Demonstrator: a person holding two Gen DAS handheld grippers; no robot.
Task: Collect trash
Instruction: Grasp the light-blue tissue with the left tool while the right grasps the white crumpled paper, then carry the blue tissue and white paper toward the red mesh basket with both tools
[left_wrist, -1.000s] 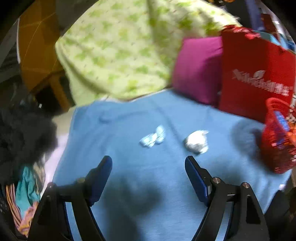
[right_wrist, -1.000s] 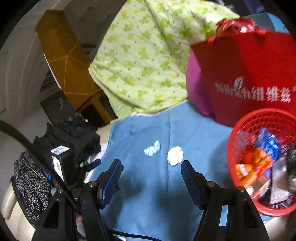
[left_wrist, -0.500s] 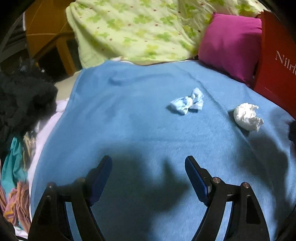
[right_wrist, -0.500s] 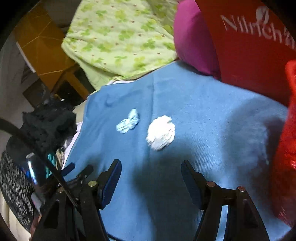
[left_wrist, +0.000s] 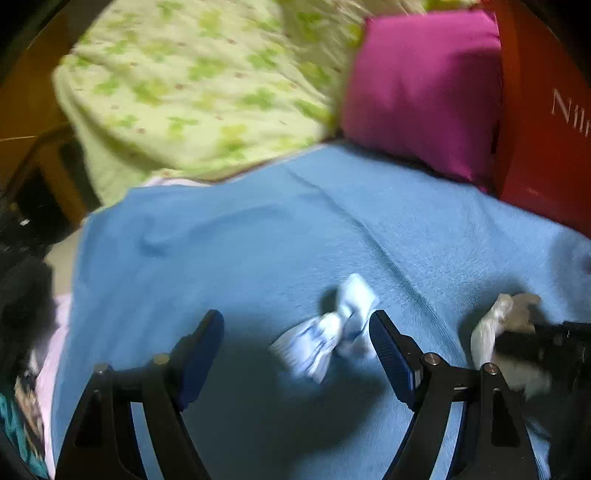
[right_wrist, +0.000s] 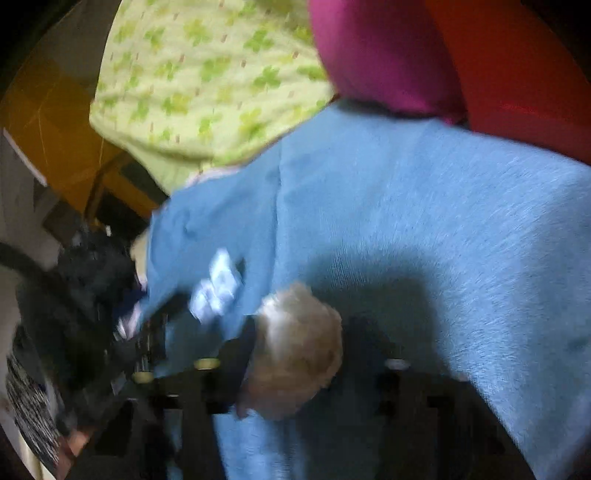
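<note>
Two pieces of trash are lying on the blue blanket (left_wrist: 258, 258) spread over the bed, and I am reaching for both at once. My left gripper (left_wrist: 295, 343) is hovering low over the blanket with its blue-padded fingers (left_wrist: 388, 350) standing well apart; the crumpled blue-and-white wrapper (left_wrist: 325, 336) is sitting between them, close against the right finger, though I cannot tell whether it is touching the pad. Nothing is being squeezed on this side.

My right gripper (right_wrist: 295, 354) is working just to the right of that. Its jaws have just been closing, and the white paper wad (right_wrist: 295, 350) is sitting between them; the view is blurred, but the dark fingers are pressing in on both sides of the wad. From the left camera the same wad (left_wrist: 498, 325) is showing at the right edge, pinched by the dark tip of my right gripper. In the right camera the wrapper (right_wrist: 218, 288) is lying just left of the wad.

Farther back, a green clover-print quilt (left_wrist: 192, 85) is bunching at the far left, a magenta pillow (left_wrist: 424, 85) is leaning beside it, and a red bag (left_wrist: 543, 129) with white lettering is standing at the far right. Dark clothing (right_wrist: 81, 288) is piling up off the blanket's left edge.
</note>
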